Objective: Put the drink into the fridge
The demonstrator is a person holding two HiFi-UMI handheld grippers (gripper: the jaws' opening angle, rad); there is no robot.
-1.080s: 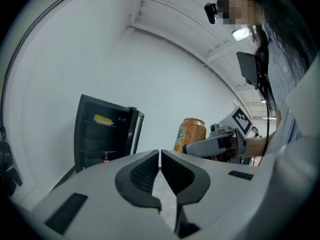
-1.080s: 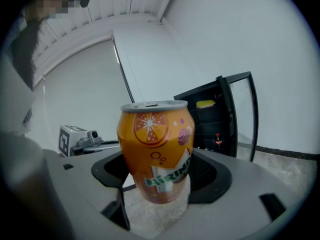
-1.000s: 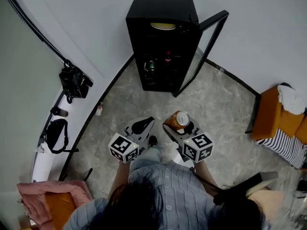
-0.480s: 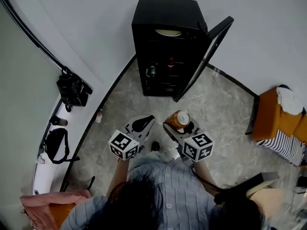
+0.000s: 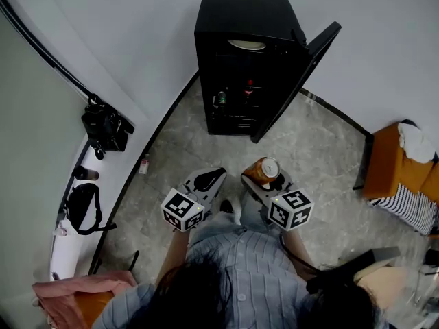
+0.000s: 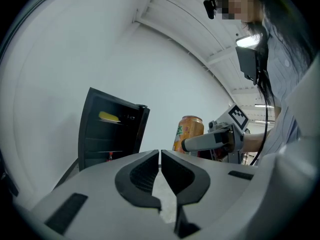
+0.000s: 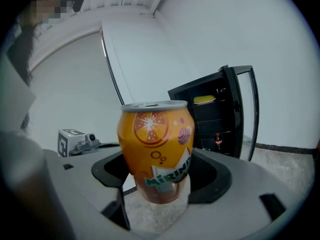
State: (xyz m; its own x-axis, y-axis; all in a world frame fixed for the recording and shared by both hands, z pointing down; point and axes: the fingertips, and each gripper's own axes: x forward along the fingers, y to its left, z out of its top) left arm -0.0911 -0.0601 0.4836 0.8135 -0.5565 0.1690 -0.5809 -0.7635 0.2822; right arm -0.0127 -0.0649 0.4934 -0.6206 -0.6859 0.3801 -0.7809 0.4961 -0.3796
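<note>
Right now the right gripper (image 7: 161, 180) is clamping an orange drink can (image 7: 155, 144) by its lower half, the jaws spread to the can's width and the can standing upright between them. Beside it the left gripper (image 6: 160, 170) is holding nothing, its jaws drawn together to a thin slit. Both are hovering over the grey stone floor (image 5: 322, 149), well short of the black fridge (image 5: 243, 60), which is standing at the floor's far edge against the wall. Its door (image 5: 302, 81) is hanging open to the right (two small bottles (image 5: 221, 99) are showing on a middle shelf). A black bag (image 5: 105, 125) is lying near the floor's left edge.
</note>
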